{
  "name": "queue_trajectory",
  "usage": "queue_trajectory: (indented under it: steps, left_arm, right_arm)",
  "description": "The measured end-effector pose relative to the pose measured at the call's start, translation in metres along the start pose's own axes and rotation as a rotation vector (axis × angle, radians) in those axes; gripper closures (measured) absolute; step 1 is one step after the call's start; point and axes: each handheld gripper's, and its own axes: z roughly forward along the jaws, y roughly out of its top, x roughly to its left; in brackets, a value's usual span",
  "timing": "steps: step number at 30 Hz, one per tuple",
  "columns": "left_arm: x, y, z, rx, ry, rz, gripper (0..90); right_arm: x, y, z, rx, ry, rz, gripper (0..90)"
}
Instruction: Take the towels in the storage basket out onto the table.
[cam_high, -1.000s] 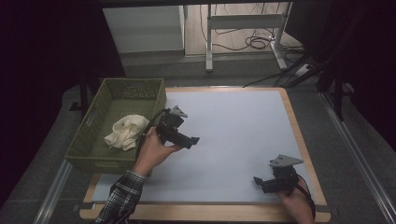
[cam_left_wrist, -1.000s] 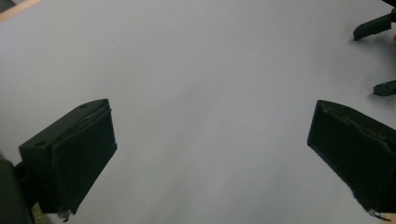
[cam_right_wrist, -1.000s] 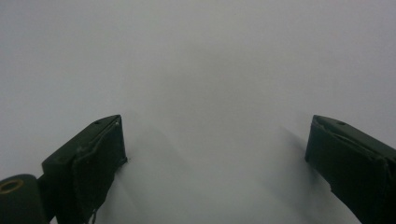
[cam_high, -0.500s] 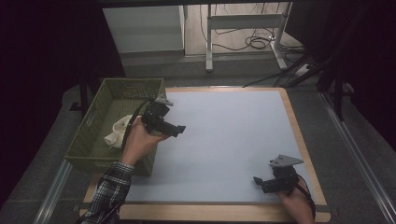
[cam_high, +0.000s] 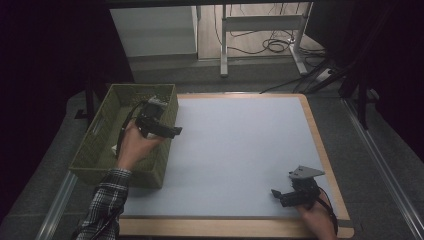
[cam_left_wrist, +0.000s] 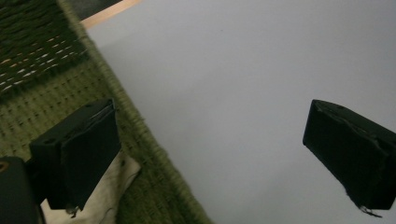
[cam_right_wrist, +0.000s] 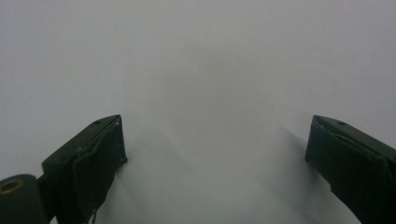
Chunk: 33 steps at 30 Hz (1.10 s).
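Note:
A green woven basket stands at the left of the pale mat. My left gripper hovers over the basket's right wall, jaws pointing right. In the left gripper view that gripper is open and empty, one jaw over the basket rim, the other over the mat. A white cloth lies in the basket below the left jaw; in the high view the hand covers most of it. My right gripper rests low at the mat's front right corner, open with bare mat between its jaws.
The mat lies on a wooden table with a raised edge. Beyond the table are a white cabinet, a metal desk frame and floor cables. Dark curtains close off both sides.
My left gripper has moved left from over the mat to above the basket's right wall, and the hand now covers the white cloth. The right gripper has stayed still.

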Motion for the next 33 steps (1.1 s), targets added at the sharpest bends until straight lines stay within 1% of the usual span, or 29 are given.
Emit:
queue_trajectory:
  steps: [3, 5, 11, 15, 20, 22, 24, 28, 33]
  left_arm:
    - [0.009, -0.003, -0.003, 0.0, 0.013, -0.019, 5.7]
    - [0.016, -0.006, -0.005, 0.009, 0.036, -0.023, 6.7]
    - [0.032, -0.015, -0.014, 0.012, 0.064, -0.036, 9.8]
    - [0.044, -0.023, -0.017, 0.016, 0.087, -0.051, 9.8]
    - [0.061, -0.035, -0.018, 0.03, 0.098, -0.089, 8.2]
    - [0.067, -0.039, -0.016, 0.047, 0.107, -0.098, 7.4]
    - [0.072, -0.042, -0.013, 0.061, 0.105, -0.111, 6.7]
    - [0.082, -0.05, -0.001, 0.112, 0.101, -0.131, 5.1]
    - [0.091, -0.058, 0.016, 0.187, 0.099, -0.142, 4.0]
  right_arm:
    - [0.0, 0.0, 0.0, 0.0, 0.0, 0.0, 5.0]
    - [0.0, 0.0, 0.0, 0.0, 0.0, 0.0, 4.9]
    - [0.0, 0.0, 0.0, 0.001, -0.001, -0.001, 5.0]
    - [0.0, 0.0, 0.0, 0.001, 0.0, 0.001, 5.0]
    - [0.0, 0.0, 0.0, 0.001, -0.001, -0.001, 4.9]
    - [0.0, 0.0, 0.0, 0.001, 0.0, 0.0, 4.9]
    - [0.0, 0.0, 0.0, 0.001, -0.001, -0.001, 4.9]
    - [0.0, 0.0, 0.0, 0.001, 0.0, 0.0, 4.9]
    - [0.0, 0.0, 0.0, 0.0, 0.0, 0.0, 4.9]
